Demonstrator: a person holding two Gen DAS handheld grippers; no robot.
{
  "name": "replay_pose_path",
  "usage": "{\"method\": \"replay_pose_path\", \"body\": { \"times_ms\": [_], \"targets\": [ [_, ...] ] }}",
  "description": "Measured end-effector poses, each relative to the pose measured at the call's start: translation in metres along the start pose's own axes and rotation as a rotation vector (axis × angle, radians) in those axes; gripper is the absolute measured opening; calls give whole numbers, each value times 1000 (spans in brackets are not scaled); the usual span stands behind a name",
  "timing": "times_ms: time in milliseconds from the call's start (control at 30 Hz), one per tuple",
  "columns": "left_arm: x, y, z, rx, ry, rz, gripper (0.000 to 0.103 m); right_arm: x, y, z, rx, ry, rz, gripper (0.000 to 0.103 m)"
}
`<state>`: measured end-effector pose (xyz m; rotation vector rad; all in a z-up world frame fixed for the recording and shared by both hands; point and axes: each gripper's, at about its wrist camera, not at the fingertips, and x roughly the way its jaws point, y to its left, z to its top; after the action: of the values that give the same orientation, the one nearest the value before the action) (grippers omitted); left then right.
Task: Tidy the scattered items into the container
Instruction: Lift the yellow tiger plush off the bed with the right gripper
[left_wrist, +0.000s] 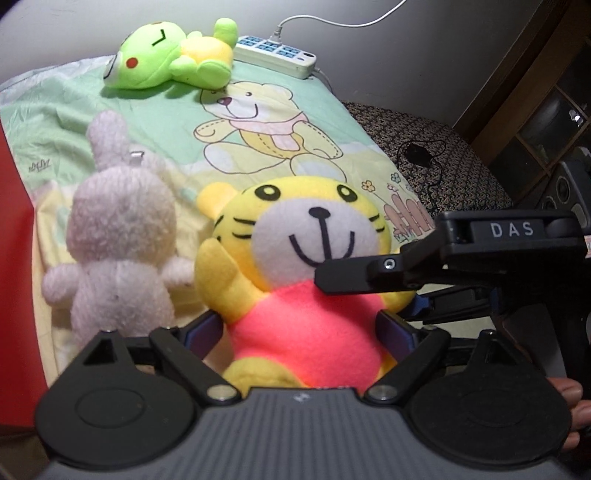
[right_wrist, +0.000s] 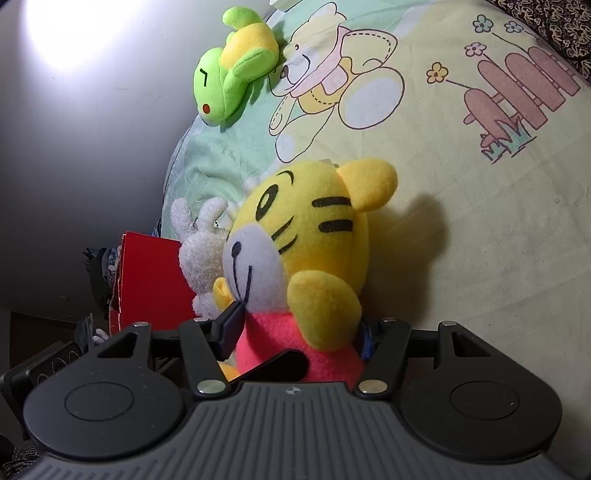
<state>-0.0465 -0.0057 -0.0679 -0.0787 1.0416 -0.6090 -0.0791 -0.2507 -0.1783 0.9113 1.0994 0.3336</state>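
- Red container (left_wrist: 13, 236): far left edge of the bed.
- Pale pink plush rabbit (left_wrist: 122, 236): just right of it, touching the tiger.
- Yellow tiger plush (left_wrist: 303, 266): centre, near; left gripper (left_wrist: 301, 332) clamps its pink torso, right gripper (right_wrist: 295, 332) grips the same torso.
- Green frog plush (left_wrist: 170, 55): far, on the cartoon bedsheet (left_wrist: 280, 122).
- White power strip (left_wrist: 275, 55): far right of the frog.

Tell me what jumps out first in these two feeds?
The yellow tiger plush in its pink shirt fills the middle of both views, with both grippers' fingers around its body. A pale bunny sits touching its side, next to the red box. Farther up the bedsheet lies a green frog.
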Motion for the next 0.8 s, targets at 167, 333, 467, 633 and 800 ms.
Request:
{"method": "replay_pose_path", "body": {
  "times_ms": [167, 333, 467, 633, 800],
  "targets": [
    [10, 1, 0, -27, 8, -5, 89, 8, -3, -1, 3, 10, -8, 65],
    [14, -1, -3, -35, 16, 4, 89, 15, 3, -4, -50, 28, -27, 63],
    [7, -3, -3, -34, 7, -6, 87, 10, 5, -5, -55, 26, -21, 59],
    [-1, -6, -4, -40, 0, -20, 87, 3, 10, -10, -66, 19, -23, 59],
    [-12, -8, -8, -43, -14, -31, 87, -2, 14, -17, -68, 12, -13, 59]
  ]
}}
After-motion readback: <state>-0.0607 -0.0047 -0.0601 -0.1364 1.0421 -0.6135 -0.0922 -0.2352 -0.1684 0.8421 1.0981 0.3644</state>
